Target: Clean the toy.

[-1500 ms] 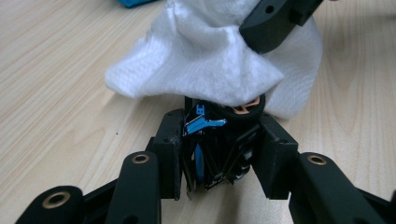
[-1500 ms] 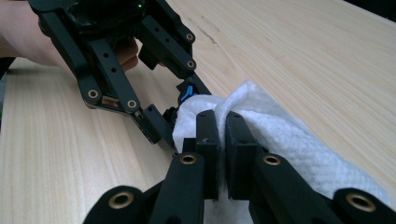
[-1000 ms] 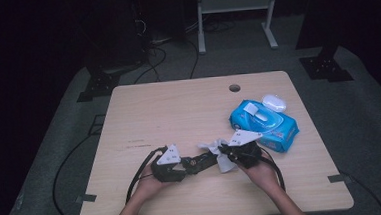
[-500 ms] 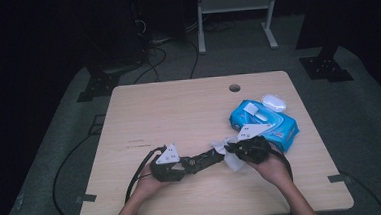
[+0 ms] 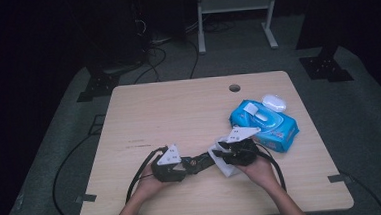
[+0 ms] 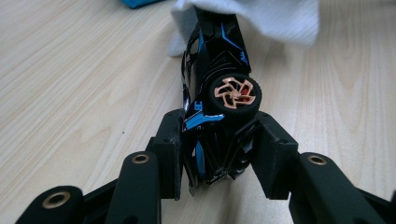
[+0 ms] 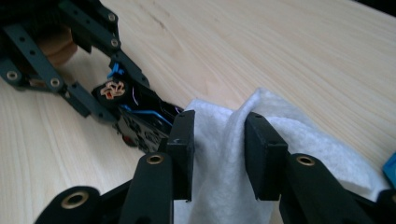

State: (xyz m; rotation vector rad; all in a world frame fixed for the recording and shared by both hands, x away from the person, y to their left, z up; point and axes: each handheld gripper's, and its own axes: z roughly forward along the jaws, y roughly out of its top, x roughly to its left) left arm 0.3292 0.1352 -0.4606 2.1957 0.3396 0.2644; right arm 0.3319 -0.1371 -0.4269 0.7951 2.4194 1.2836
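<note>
The left gripper (image 6: 219, 154) is clamping the rear of the small black-and-blue toy racing car (image 6: 212, 88), holding it low over the pale wooden table (image 5: 179, 113). The right gripper (image 7: 219, 149), jaws just easing apart, is straddling a fold of the white wet wipe (image 7: 243, 158), apparently no longer pinching it. Beside it is lying a blue wipes packet (image 5: 264, 123).

right tool (image 7: 218, 154) | jaws just opened, white wipe (image 7: 233, 182) between them | slid toward table's near edge
</note>
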